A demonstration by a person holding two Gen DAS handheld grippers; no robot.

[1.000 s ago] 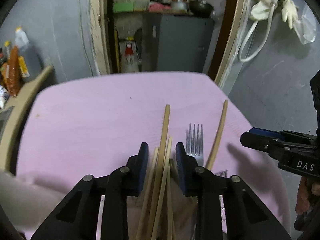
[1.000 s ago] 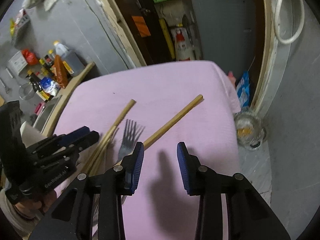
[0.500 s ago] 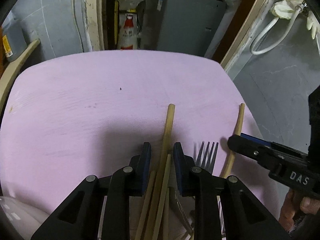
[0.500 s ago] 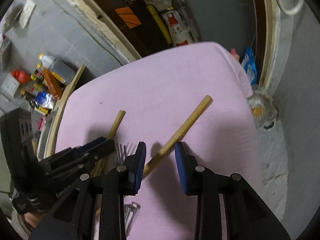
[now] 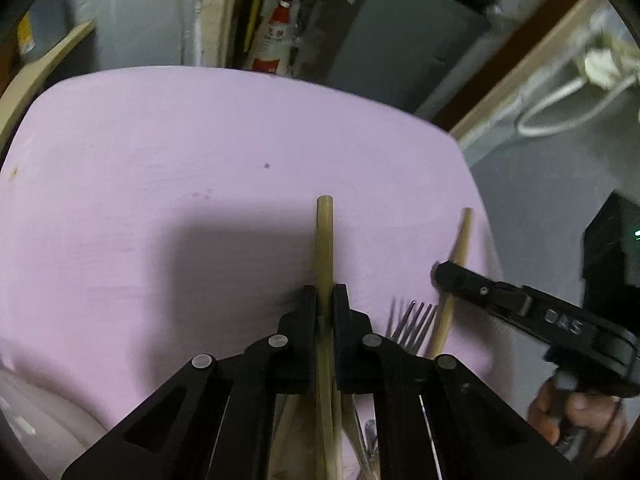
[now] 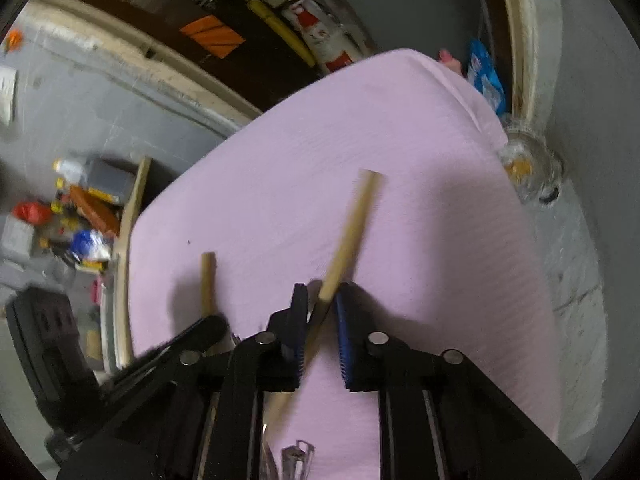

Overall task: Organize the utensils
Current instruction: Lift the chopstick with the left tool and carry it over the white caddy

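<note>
Your pink cloth [image 5: 168,184] carries everything. Your left gripper [image 5: 325,300] is clenched on one chopstick [image 5: 324,240]. Your right gripper [image 6: 322,300] is closing, its jaws touching a second stick [image 6: 352,224]. The fork [image 5: 412,322] lies between the two sticks.

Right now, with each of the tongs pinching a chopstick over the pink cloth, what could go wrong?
1. The right tongs are closing on the right chopstick at a slant, so it may twist or slip out.
2. The left tongs grip the left chopstick above loose chopsticks, which might get dragged along.
3. The fork lies between both tongs, so it may be knocked across the pink cloth.
</note>
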